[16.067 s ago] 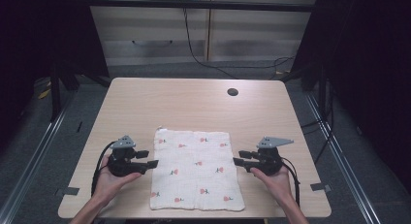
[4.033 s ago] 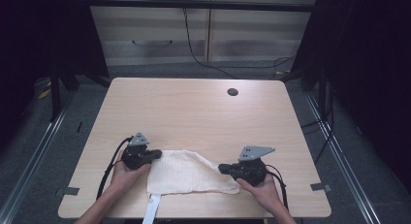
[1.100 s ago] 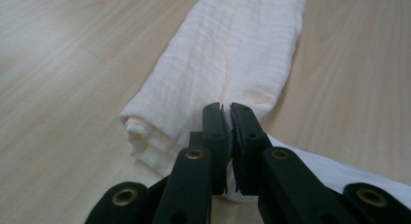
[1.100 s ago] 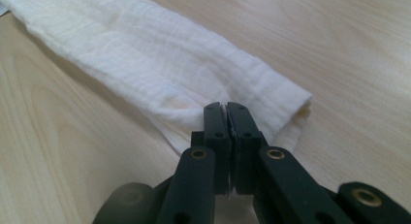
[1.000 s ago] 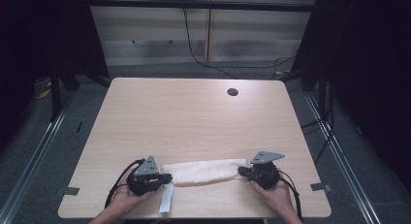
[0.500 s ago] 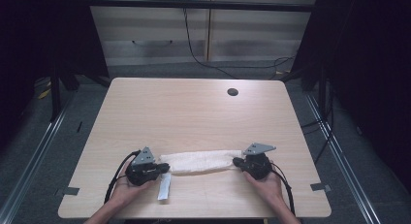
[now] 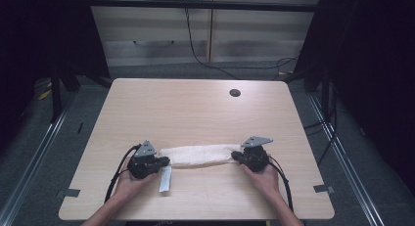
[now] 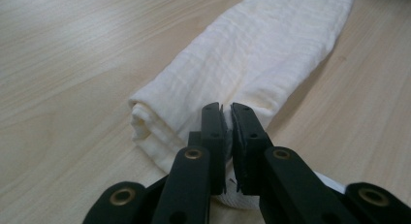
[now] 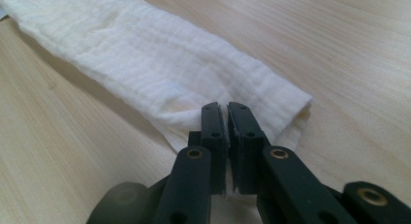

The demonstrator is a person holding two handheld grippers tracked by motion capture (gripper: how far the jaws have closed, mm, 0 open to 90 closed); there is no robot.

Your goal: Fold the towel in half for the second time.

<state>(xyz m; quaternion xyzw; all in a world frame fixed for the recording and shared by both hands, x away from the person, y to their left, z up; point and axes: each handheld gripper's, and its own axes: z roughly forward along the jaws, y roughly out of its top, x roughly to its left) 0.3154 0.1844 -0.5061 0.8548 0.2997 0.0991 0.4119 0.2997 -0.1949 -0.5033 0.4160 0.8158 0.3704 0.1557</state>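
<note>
Already folded down to a long narrow band of several layers: white muslin cloth point(image 7: 198, 155), stretched flat between the two sets of tongs near the person's edge of the wooden table point(image 7: 195, 108). Judged roughly past the halfway mark. Lengthwise folds done, edges fairly even, no loose corner sticking out along the band.

Clamped on the band's end at the person's left: left gripper point(image 7: 164, 161), jaws nearly together with only thin fabric pinched between them, the stacked fold showing just ahead of and beside the tips. Clamped likewise on the opposite end: right gripper point(image 7: 235, 155), jaws almost touching, a thin white edge caught low between them, the squared-off end of the band just beyond the tips. Held taut, close to the tabletop.

Probably left to do: bringing one end over to the other to shorten the band into a compact packet, then letting go and pressing flat. Not yet started, as far as can be seen.

Hanging out just below the left gripper, toward the person: a small white care label point(image 7: 165, 179), lying flat on the wood. Too small to read any print. No brand or other writing legible on cloth, tongs or table. Well beyond both grippers, a dark round cable hole point(image 7: 235, 93).
</note>
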